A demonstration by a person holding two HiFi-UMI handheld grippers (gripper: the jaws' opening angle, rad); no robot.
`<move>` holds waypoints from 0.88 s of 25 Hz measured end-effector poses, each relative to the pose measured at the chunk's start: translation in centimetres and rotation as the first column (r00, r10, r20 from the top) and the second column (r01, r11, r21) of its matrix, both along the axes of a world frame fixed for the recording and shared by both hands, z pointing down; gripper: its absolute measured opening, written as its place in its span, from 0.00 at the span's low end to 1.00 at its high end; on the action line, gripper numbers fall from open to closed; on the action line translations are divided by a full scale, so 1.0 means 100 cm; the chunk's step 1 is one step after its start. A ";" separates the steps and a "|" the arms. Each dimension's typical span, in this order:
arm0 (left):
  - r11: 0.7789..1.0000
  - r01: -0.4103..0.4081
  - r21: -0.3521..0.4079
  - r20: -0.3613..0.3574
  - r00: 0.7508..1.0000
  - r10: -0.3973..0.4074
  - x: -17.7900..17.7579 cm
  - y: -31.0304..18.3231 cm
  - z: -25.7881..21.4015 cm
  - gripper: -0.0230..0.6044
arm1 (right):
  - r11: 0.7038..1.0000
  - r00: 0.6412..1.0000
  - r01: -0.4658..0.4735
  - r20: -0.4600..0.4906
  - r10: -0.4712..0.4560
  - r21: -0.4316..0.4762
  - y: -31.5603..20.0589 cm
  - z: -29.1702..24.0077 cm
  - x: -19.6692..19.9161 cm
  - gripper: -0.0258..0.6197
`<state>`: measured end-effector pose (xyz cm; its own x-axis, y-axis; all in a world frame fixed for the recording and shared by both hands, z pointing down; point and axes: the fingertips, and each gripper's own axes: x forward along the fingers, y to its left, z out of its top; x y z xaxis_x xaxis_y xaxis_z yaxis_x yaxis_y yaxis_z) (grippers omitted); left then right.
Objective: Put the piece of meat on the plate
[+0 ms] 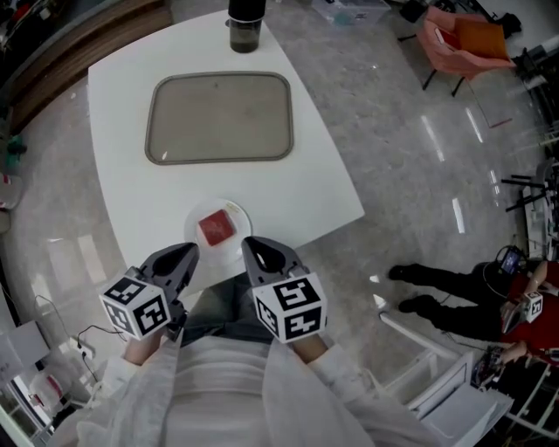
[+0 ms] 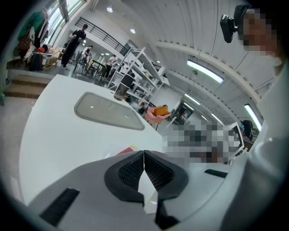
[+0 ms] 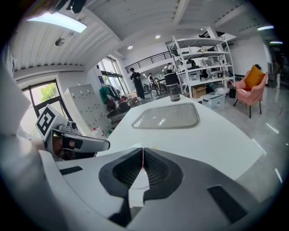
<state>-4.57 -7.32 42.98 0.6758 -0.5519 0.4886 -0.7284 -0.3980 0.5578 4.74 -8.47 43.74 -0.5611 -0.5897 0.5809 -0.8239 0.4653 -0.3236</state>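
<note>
A red piece of meat (image 1: 217,228) lies on a small white plate (image 1: 193,224) near the front edge of the white table (image 1: 332,188). My left gripper (image 1: 189,253) hovers just in front of the plate on its left, jaws shut with nothing between them. My right gripper (image 1: 248,245) hovers at the plate's right front, also shut and empty. In the left gripper view the pads (image 2: 133,170) meet, and a red sliver of the meat (image 2: 126,150) shows just beyond them. The right gripper view shows its own pads (image 3: 153,169) pressed together.
A grey tray (image 1: 218,118) lies mid-table, with a dark cup (image 1: 244,26) behind it at the far edge. On the floor to the right are a pink chair (image 1: 458,44) and a person (image 1: 472,292). Shelving (image 3: 203,67) stands beyond the table.
</note>
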 end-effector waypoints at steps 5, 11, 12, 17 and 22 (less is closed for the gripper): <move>0.999 0.022 -0.047 0.017 1.000 -0.021 -0.011 -0.003 0.023 0.05 | 0.999 1.000 0.004 0.007 -0.004 -0.040 0.000 0.015 -0.004 0.06; 0.994 0.061 -0.092 0.021 0.998 -0.059 -0.023 -0.005 0.040 0.05 | 0.998 1.000 -0.007 -0.003 0.007 -0.067 -0.002 0.025 -0.007 0.06; 0.993 0.062 -0.102 0.030 0.998 -0.059 -0.025 -0.005 0.043 0.05 | 0.997 1.000 -0.008 -0.006 0.007 -0.074 -0.001 0.028 -0.007 0.06; 0.991 0.051 -0.125 0.053 0.998 -0.045 -0.028 -0.006 0.052 0.06 | 0.994 1.000 -0.012 -0.007 0.011 -0.106 -0.002 0.038 -0.010 0.07; 0.991 0.057 -0.119 0.073 0.996 -0.049 -0.029 -0.012 0.055 0.06 | 0.992 1.000 0.000 -0.006 0.000 -0.127 -0.001 0.044 -0.011 0.07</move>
<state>-7.44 -8.54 48.43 0.6092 -0.5201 0.5987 -0.7853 -0.2906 0.5466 3.64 -8.60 48.15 -0.5574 -0.5111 0.6543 -0.8260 0.4209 -0.3750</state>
